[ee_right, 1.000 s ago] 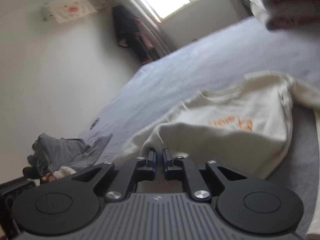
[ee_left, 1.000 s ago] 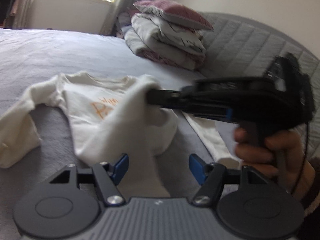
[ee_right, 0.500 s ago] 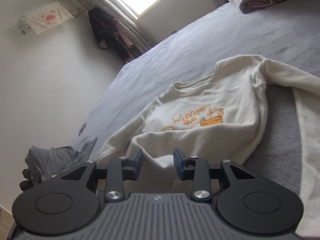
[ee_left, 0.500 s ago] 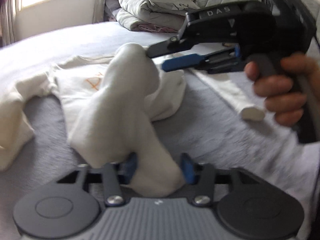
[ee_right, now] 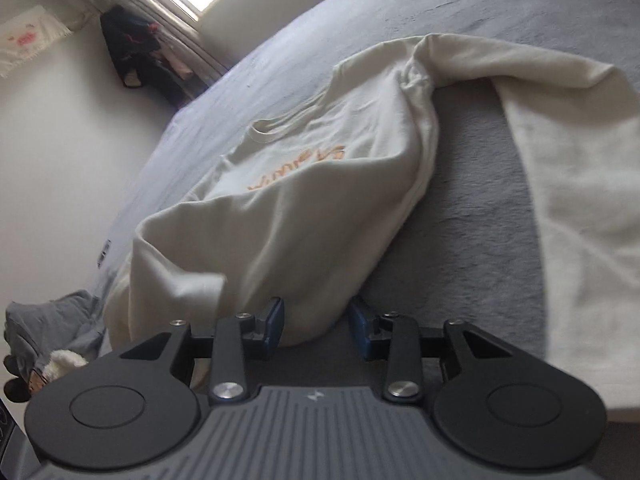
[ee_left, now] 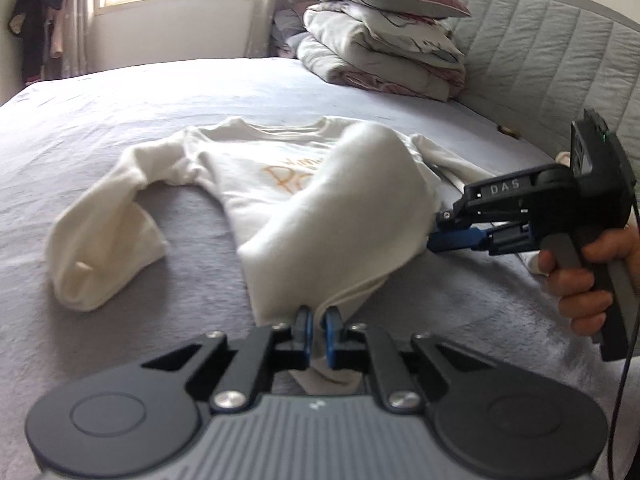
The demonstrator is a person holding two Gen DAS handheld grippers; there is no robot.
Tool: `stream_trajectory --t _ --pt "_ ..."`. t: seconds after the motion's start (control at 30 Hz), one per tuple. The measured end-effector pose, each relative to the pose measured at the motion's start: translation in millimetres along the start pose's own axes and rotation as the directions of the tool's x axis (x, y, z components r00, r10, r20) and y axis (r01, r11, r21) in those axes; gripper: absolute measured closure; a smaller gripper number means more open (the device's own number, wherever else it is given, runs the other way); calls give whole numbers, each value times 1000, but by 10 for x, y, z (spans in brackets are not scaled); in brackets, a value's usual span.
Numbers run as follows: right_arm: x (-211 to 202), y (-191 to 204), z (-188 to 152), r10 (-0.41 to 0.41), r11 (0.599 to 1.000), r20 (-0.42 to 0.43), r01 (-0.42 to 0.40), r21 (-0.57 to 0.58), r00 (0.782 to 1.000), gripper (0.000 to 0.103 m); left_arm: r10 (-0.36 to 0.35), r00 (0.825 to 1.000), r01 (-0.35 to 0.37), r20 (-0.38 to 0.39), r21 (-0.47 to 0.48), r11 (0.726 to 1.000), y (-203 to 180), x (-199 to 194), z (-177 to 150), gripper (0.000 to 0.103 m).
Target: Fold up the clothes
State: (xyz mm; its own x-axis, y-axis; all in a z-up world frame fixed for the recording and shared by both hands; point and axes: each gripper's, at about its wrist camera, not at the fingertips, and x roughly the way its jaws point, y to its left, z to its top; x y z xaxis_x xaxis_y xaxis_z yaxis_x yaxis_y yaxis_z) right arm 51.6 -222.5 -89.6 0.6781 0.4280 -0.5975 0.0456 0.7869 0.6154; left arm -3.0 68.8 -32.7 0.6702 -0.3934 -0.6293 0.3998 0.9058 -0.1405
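A cream sweatshirt [ee_left: 256, 176] with orange lettering lies on the grey bed [ee_left: 120, 100]. Its lower part is lifted into a raised fold. My left gripper [ee_left: 316, 332] is shut on the near edge of that fold. My right gripper [ee_left: 435, 229], held by a hand [ee_left: 580, 280], reaches in from the right at the fold's side. In the right wrist view the sweatshirt [ee_right: 320, 184] bulges between the jaws of the right gripper [ee_right: 316, 320]. They stand apart and the right pad is clear of the cloth. One sleeve [ee_left: 100, 240] lies folded back at the left.
Folded bedding and a pillow [ee_left: 380, 52] are stacked at the head of the bed against a quilted headboard [ee_left: 540, 60]. Grey clothes [ee_right: 52, 320] are heaped at the bed's left edge. Dark garments [ee_right: 136, 52] hang beside the window.
My left jaws closed onto the cloth that hung between them. My right gripper, shut on the fabric a second ago, let go, opened and sank toward the bed.
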Motion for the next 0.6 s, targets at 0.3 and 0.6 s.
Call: stream_trajectory --t 0.3,0.6 --pt "-378 135 74 -34 999 52 35 -12 998 98 16 995 -9 100 -68 998 233 -341 124 97" --pt "-1033 206 363 -211 970 69 218 -107 975 98 -123 976 141 181 -85 986 259 -818 229 98"
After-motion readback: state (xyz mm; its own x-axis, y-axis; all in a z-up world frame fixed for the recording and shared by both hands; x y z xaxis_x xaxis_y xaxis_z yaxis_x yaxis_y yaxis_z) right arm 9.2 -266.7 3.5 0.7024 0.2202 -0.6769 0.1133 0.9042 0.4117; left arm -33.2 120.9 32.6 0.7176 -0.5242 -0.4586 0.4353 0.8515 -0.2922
